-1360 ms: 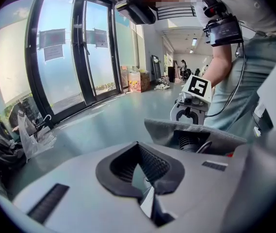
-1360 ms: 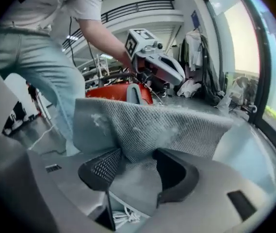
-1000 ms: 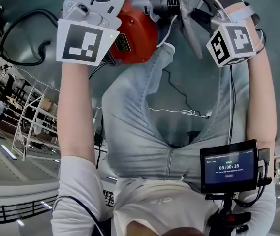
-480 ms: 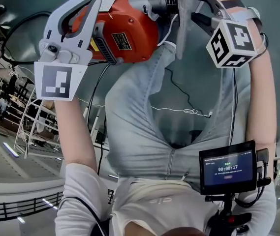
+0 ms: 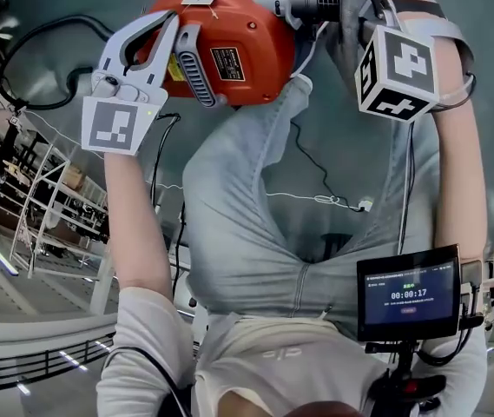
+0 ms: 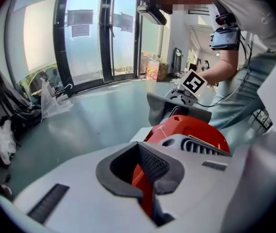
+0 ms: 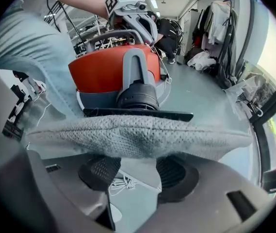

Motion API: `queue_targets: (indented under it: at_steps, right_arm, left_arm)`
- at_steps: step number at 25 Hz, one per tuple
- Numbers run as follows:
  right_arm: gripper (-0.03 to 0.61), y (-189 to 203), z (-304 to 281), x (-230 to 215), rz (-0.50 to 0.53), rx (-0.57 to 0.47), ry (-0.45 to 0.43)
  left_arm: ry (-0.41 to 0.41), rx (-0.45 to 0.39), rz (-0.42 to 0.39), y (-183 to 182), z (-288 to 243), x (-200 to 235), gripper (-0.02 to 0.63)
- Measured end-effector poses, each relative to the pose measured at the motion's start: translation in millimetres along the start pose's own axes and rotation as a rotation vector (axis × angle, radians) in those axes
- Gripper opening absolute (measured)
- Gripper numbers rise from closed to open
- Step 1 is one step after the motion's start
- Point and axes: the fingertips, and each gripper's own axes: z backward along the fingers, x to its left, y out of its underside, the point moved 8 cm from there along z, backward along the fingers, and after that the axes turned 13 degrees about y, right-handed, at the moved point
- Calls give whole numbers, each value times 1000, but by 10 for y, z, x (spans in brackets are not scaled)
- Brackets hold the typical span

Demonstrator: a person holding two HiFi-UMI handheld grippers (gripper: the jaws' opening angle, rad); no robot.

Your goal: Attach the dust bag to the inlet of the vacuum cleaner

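Observation:
The orange vacuum cleaner (image 5: 229, 42) is held up at the top of the head view. My left gripper (image 5: 164, 37) is shut on its side by the grey handle (image 5: 190, 55). In the left gripper view the orange body (image 6: 188, 130) fills the gap between my left gripper (image 6: 140, 171) jaws. My right gripper (image 7: 138, 171) is shut on the grey fabric dust bag (image 7: 138, 135), which lies flat across its jaws. The bag's black collar plate (image 7: 138, 114) sits right at the vacuum's black round inlet (image 7: 138, 98). Whether the collar is seated on it is hidden.
A small monitor (image 5: 407, 294) hangs on the person's chest rig. Black and white cables (image 5: 316, 198) trail on the grey floor below. Glass doors (image 6: 89, 42) and plastic bags (image 6: 53, 101) stand to the left. Hung clothes (image 7: 215, 28) are by the far wall.
My left gripper has shifted down and left along the vacuum, and orange now fills its jaws. The bag's collar has come from well clear of the vacuum up to its inlet.

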Motion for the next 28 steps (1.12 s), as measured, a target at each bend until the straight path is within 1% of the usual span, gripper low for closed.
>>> queue_targets:
  at_steps: [2,5,6,10,12,14,15,17,18,19,20,22,23,25,26,28]
  right_arm:
    - [212,55,-33,40,5,45,-1]
    - [212,285,-97,151,73,155,-7]
    - [212,360,-83,182,78,187,-12]
    - [213,520,-1,294,1,285,-13]
    - [221,523,-113,259,-9,287,-33]
    - [219,481,-241,189,-59,260,-47]
    - [218,473,-256,178,-88,264,-37]
    - [218,537,-246,215,-118,316,-9]
    - [219,575,-289,254,-124,341,-7]
    - [219,557,-388,315,-136,347,-21]
    - [219,455,-531,396,-165,328,-45]
    - [219,135,-809,510,-266,238,-76]
    - [219,47,-890,511,-313,189,-68]
    - [219,71,-950,551,-379,106,-62]
    - [218,137,-967,642,-407,90,-89]
    - [218,306,-1008,881,-458,122,-167]
  left_arm:
    - [-20,-56,25,-28,-79,-38,3]
    - [-45,-97,43,-55,-322,-185,2]
    - [-55,-108,46,-57,-407,-230,2]
    - [-68,-127,55,-74,-587,-350,2]
    - [-82,-112,64,-79,-570,-338,2]
    - [-112,-94,57,-79,-536,-275,2]
    - [-127,-97,54,-77,-553,-256,2]
    - [-133,-113,56,-52,-681,-256,2]
    - [-120,-109,56,-31,-755,-237,2]
    - [-89,-79,50,-6,-790,-172,2]
    - [-43,-19,31,11,-767,-45,2]
    - [53,126,-38,-19,-656,304,2]
    - [75,168,-71,-51,-642,437,2]
    - [78,180,-95,-36,-697,517,2]
    - [76,181,-89,33,-722,494,2]
    - [66,205,-90,201,-722,449,3]
